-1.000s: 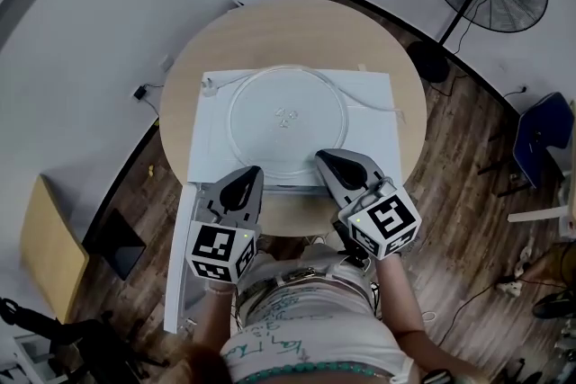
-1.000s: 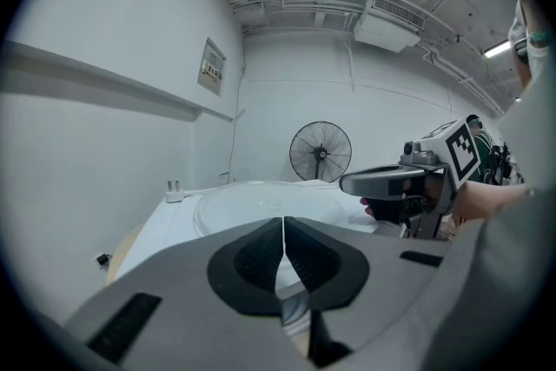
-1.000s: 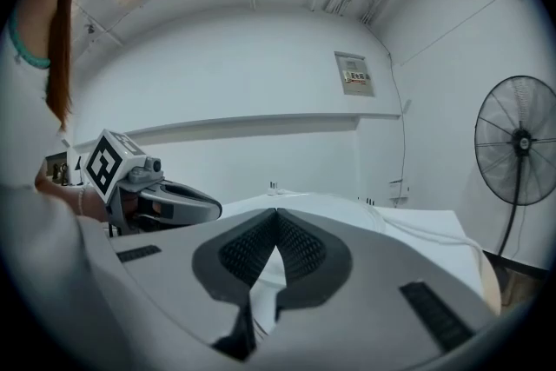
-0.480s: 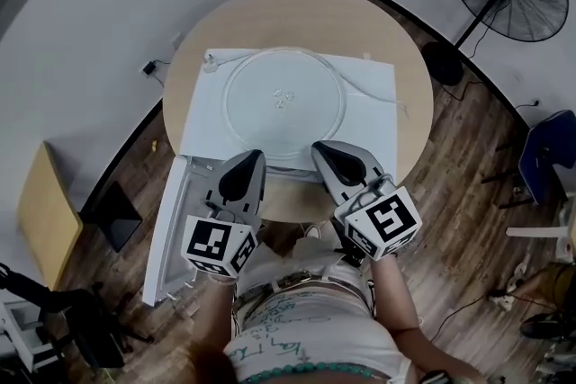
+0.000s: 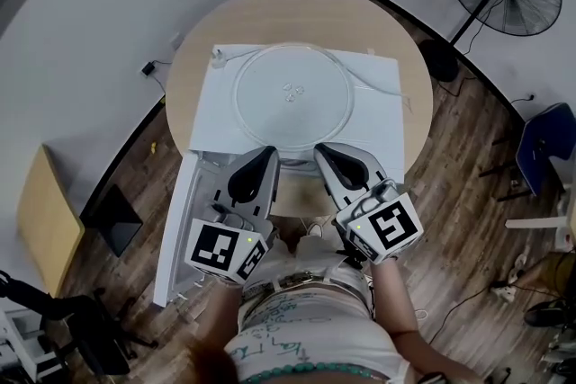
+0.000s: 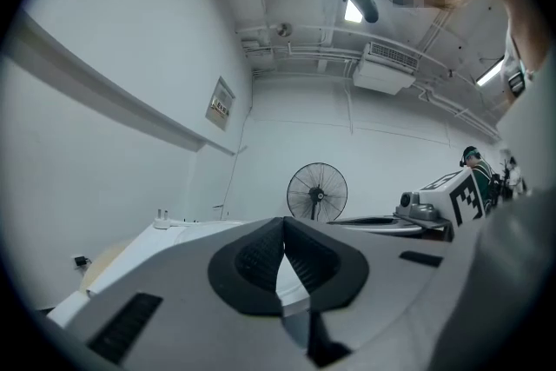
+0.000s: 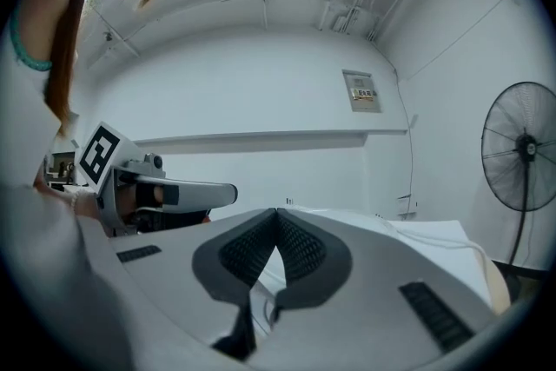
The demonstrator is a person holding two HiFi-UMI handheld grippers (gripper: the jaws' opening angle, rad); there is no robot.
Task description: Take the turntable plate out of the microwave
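Turntable plate [image 5: 292, 108] lies flat atop the white microwave [image 5: 385, 108], frame centre. Left gripper [image 5: 268, 155] and right gripper [image 5: 321, 151] just below it: jaws closed, empty.

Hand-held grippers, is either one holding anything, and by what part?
Nothing is held. The left hand-held gripper and the right hand-held gripper are both shut and empty; the plate lies on top of the microwave.

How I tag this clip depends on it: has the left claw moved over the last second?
Yes: the left claw rose and edged right along the microwave front.
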